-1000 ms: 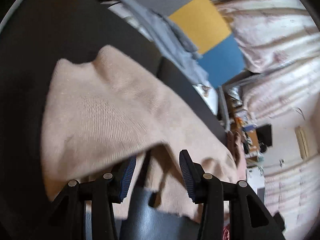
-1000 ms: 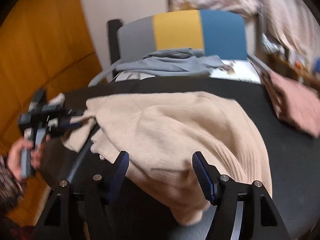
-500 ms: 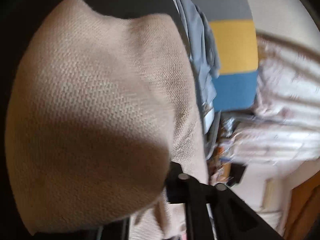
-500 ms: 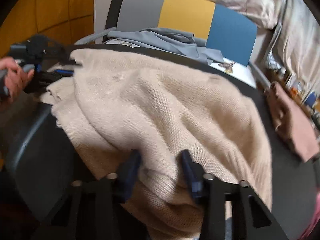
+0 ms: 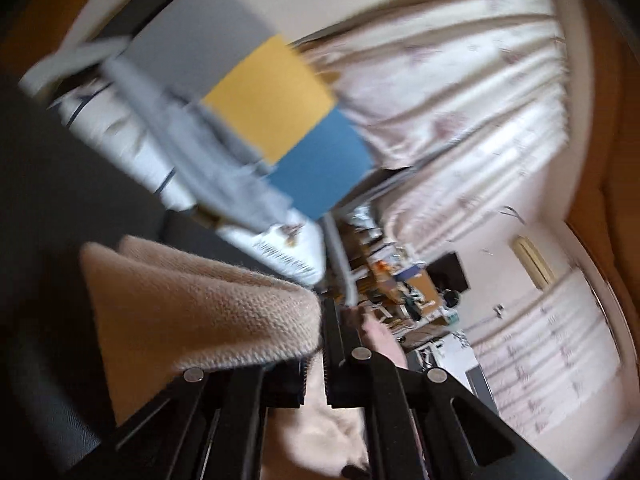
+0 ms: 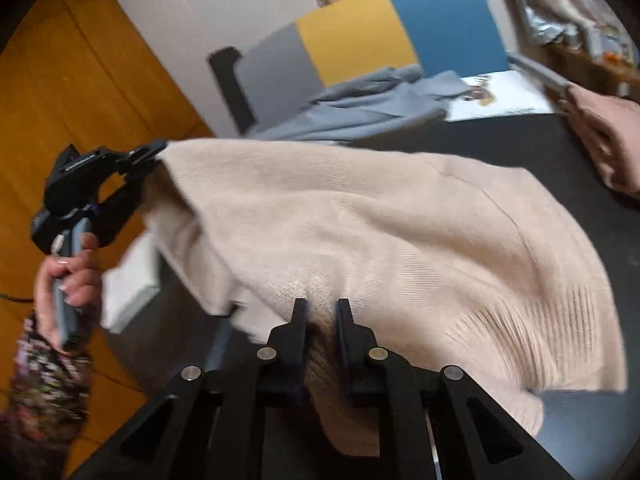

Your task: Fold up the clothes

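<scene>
A beige knit sweater point(image 6: 400, 232) lies spread over the black table point(image 6: 540, 140). In the right wrist view my right gripper point(image 6: 321, 308) is at the sweater's near edge, its jaws closing with a fold of the knit pinched between the pads. At the left of that view a hand holds my left gripper point(image 6: 158, 152), which is shut on the sweater's far left corner and holds it up off the table. In the left wrist view the sweater point(image 5: 200, 312) hangs bunched over my left gripper point(image 5: 320, 312) and hides one finger.
A chair with a grey, yellow and blue back point(image 6: 360, 40) stands behind the table, with a grey-blue garment point(image 6: 372, 108) and a white printed sheet point(image 6: 496, 96) on it. A pink garment point(image 6: 608, 140) lies at the table's right edge. Curtains point(image 5: 460, 100) hang beyond.
Both grippers went from open to closed on the sweater. The left one then rose, lifting its corner off the table. The right one stayed at the near edge.
</scene>
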`<state>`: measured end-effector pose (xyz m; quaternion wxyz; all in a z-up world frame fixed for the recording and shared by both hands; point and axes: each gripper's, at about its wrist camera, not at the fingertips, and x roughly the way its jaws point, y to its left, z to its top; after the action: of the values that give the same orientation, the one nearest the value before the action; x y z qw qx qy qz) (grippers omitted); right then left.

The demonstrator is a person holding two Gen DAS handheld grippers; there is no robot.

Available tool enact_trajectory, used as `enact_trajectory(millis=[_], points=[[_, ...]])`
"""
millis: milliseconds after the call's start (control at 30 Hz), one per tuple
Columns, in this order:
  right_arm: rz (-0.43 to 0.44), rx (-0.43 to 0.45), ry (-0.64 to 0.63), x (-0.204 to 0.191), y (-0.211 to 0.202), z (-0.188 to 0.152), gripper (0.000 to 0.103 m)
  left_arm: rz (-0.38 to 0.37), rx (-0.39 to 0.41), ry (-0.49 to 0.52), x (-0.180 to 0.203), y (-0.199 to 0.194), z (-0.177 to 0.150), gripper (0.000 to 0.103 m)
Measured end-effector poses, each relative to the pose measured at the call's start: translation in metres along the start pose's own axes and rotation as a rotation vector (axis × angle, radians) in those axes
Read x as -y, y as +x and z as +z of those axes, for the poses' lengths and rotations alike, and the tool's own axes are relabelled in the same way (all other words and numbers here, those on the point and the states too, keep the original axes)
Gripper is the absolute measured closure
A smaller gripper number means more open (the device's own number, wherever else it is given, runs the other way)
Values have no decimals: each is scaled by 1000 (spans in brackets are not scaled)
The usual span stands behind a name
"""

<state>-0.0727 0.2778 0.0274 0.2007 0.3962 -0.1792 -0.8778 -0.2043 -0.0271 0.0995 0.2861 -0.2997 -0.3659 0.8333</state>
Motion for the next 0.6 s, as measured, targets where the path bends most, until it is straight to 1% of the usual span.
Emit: enact_trajectory(millis=[133, 233, 367, 433, 500, 600], points=[[187, 6, 26, -35, -10, 14, 94, -41, 67, 71, 36, -42, 30, 99], [313, 31, 14, -62, -20, 23, 94, -46, 118, 139, 69, -73, 45, 99], [499, 68, 91, -72, -39, 35, 94, -50, 198, 240, 113, -114, 67, 99], [571, 69, 127, -70, -46, 38, 94, -52, 217, 288, 132, -125, 77, 99], [612, 82, 156, -67, -52, 37, 94, -34, 198, 327, 147, -120, 86, 99], [606, 95, 206, -52, -52, 34, 94, -10, 138, 360, 162, -99, 98, 99]])
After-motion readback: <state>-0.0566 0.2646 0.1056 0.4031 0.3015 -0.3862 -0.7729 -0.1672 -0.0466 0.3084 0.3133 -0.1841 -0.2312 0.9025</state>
